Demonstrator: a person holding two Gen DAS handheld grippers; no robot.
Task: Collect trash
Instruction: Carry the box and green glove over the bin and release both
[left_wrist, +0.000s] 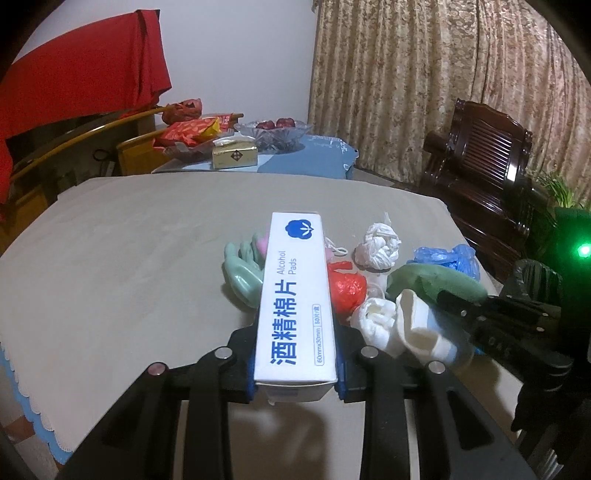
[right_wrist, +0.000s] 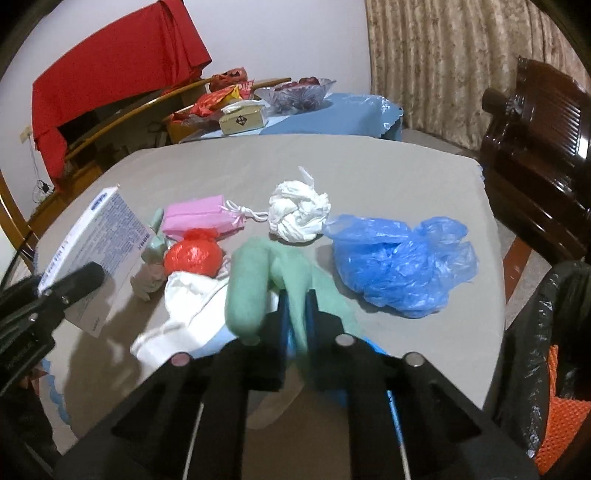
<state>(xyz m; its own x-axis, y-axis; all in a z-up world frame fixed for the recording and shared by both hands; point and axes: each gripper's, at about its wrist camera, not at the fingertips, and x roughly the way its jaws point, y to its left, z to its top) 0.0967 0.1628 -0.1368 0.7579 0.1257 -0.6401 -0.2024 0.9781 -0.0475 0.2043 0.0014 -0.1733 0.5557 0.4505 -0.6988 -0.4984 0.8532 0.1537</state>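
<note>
Left tongs (left_wrist: 295, 363) grip the alcohol-pad box (left_wrist: 295, 295) above the counter (left_wrist: 129, 240); right tongs (right_wrist: 297, 314) pinch a green cloth (right_wrist: 258, 273). Most trash remains: blue bag (right_wrist: 399, 258), white wad (right_wrist: 297, 214), red bag (right_wrist: 192, 256). Black bin bag (right_wrist: 535, 332) waits beside.

Dim indoor light with a cool cast falls from overhead, throwing soft shadows onto the table (left_wrist: 129, 240) below both tools. Fisheye curvature bends the edges into black corners. A green lamp (left_wrist: 583, 250) flares at right. The green cloth (right_wrist: 295, 280) looks motion-blurred.
</note>
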